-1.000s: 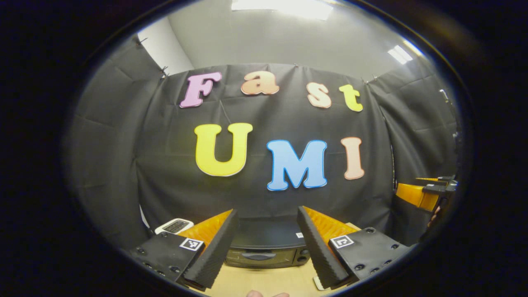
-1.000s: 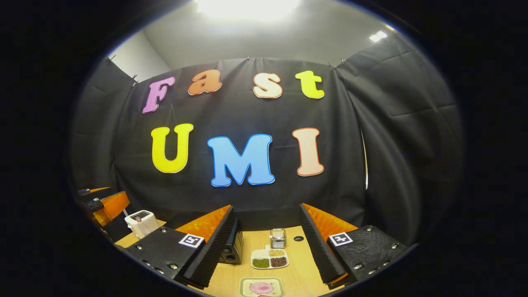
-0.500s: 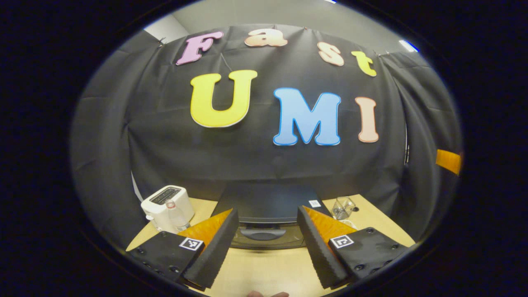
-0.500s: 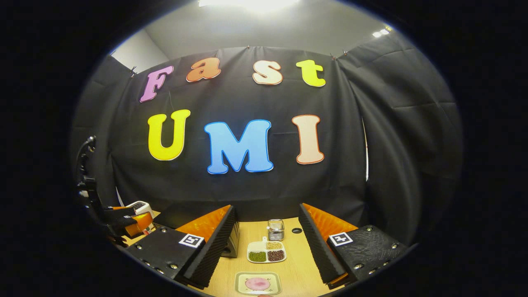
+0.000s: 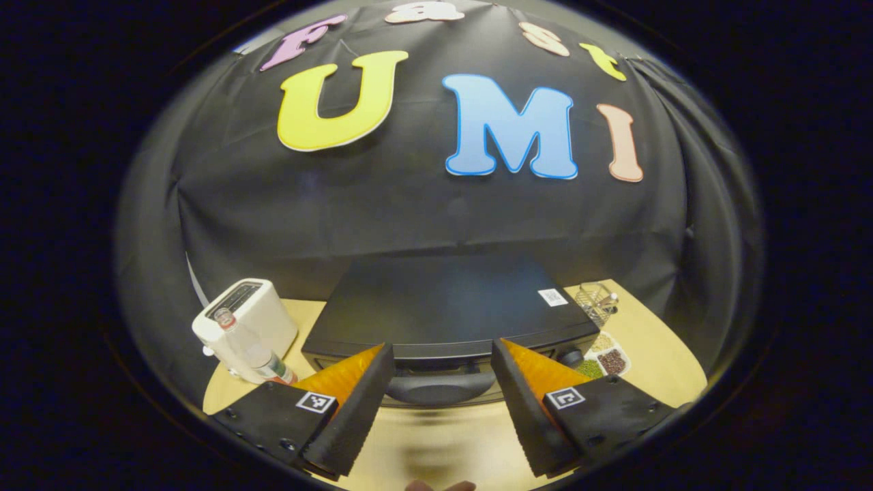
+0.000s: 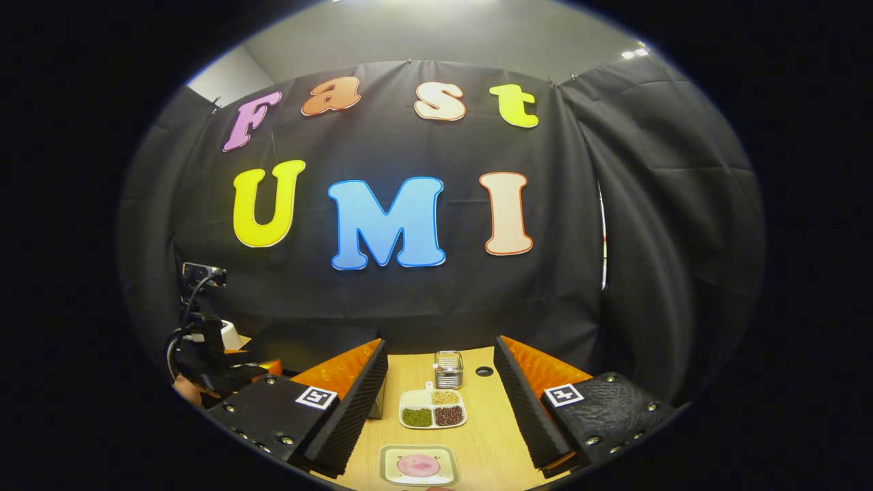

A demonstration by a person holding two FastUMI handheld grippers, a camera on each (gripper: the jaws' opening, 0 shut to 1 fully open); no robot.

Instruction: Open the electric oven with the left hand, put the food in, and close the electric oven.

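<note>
item: left gripper (image 5: 442, 402). fingers spread wide, nothing between them, lined up on the oven's handle (image 5: 436, 390), which sits in the gap just ahead of the tips; no contact to be seen. judged purpose: set to close on the handle and pull the door down.

item: oven (image 5: 443, 310). black box at the back middle of the table (image 5: 655, 354), against the cloth wall; door shut, top bare but for a small white sticker.

item: right gripper (image 6: 442, 409). fingers likewise spread and empty, held low over the table's near edge. it points at the food, likely waiting its turn (the door has to be open first).

item: food (image 6: 417, 465). a pink round piece on a small pale plate (image 6: 389, 455), near the table's front edge, apart from the oven, just ahead of the right gripper's open fingers.

item: tray (image 6: 432, 413). white, three compartments of grains or beans, behind the plate; a wire basket (image 6: 448, 369) behind that again.

item: toaster (image 5: 244, 319). white, left of the oven, with a clear bottle (image 5: 254, 349) leaning in front of it.

status: opening step in hand, not yet begun; oven closed, food outside.
</note>
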